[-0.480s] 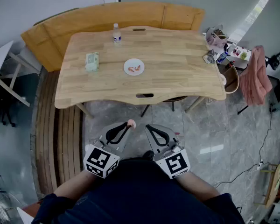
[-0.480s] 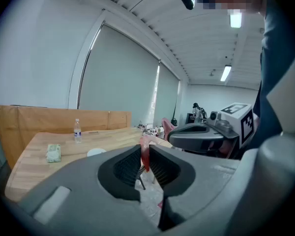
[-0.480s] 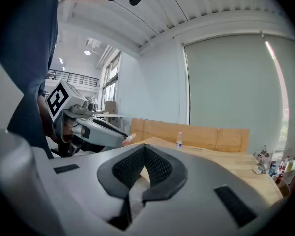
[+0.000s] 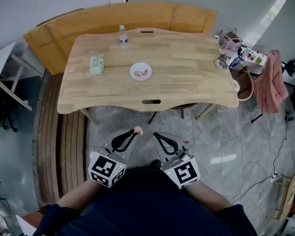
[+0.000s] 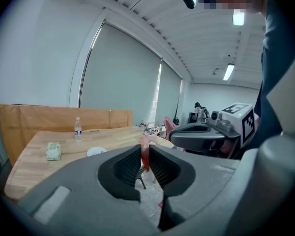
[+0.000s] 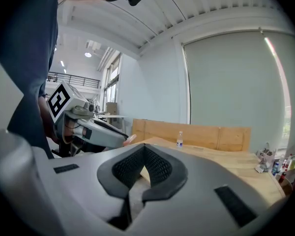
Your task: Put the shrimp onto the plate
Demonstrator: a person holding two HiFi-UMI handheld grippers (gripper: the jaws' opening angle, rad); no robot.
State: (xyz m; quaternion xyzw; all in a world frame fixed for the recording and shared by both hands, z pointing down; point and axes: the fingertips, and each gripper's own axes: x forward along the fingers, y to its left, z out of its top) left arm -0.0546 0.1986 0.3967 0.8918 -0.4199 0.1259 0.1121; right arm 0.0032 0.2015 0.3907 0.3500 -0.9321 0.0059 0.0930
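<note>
Shrimp (image 4: 137,130) clamped in left gripper (image 4: 134,133) (right gripper (image 4: 156,134) closed), table (image 4: 187,68) and plate (image 4: 133,73) well ahead.

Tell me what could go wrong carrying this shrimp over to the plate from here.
1. The shrimp is pinched only at the tips of the left gripper and hangs over the floor, short of the table; a slip would likely drop it there.
2. The plate is small and already holds pink pieces, so an off-centre release could land on the table or knock them.

The head view shifts a hair: the plate (image 4: 140,72) edges lower and the pink cloth (image 4: 270,80) slightly rightward.
</note>
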